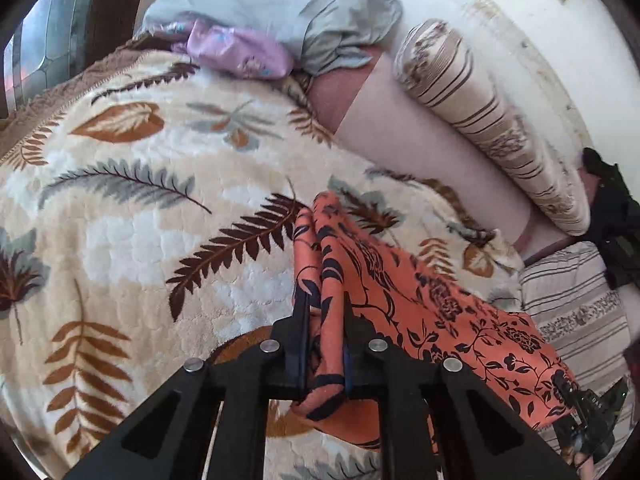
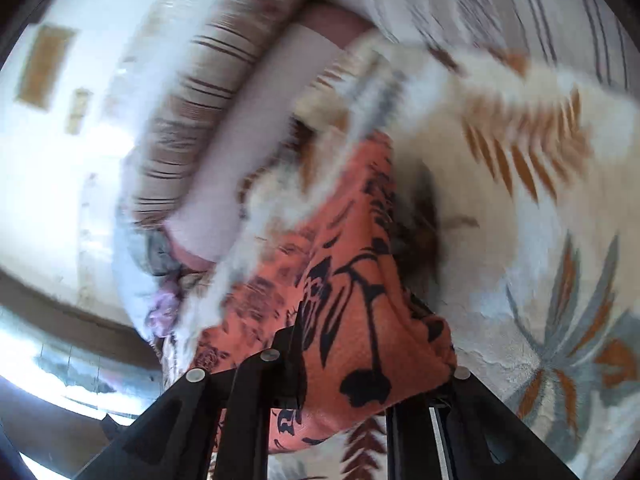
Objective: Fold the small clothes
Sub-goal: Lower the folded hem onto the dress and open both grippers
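Observation:
An orange cloth with black flower print is lifted above the cream leaf-pattern blanket. My left gripper is shut on a bunched edge of the cloth, which hangs from it and stretches to the right. The right gripper shows at the far right of the left wrist view, holding the cloth's other end. In the blurred right wrist view my right gripper is shut on the same orange cloth, which drapes over and hides its right finger. The blanket lies below.
A grey pillow and a purple cloth lie at the bed's far end. A striped bolster runs along the white wall. A striped cushion sits at right, with a black object above it.

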{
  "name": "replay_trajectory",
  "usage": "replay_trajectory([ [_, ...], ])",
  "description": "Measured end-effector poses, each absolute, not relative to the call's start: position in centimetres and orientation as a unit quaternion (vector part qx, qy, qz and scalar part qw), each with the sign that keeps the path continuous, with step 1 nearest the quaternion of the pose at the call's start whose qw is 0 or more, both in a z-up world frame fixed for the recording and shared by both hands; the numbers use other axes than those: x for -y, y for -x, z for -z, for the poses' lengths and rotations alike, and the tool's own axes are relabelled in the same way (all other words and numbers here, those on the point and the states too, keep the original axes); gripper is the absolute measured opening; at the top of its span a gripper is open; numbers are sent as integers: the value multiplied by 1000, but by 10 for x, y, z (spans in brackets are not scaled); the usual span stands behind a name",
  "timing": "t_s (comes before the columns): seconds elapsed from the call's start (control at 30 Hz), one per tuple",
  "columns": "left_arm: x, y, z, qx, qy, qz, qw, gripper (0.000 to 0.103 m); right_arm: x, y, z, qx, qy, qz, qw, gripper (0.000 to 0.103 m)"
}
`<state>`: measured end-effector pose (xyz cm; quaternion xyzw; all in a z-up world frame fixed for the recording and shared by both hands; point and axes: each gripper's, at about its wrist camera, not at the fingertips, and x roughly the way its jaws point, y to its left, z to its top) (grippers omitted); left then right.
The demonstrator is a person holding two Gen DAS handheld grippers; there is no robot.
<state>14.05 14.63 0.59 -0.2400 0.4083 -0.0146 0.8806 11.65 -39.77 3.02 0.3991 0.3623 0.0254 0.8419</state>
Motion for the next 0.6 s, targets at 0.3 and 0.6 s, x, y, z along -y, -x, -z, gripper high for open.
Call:
replay_trajectory([
  [0.3,-193,-20,109,-483,250,-48,838,46,420,13,94,-456,-430,7,779,73],
  [0.6,-179,-26,1,-378,195,-72,902,65,436,29,3,-372,-445,-20,814,78],
])
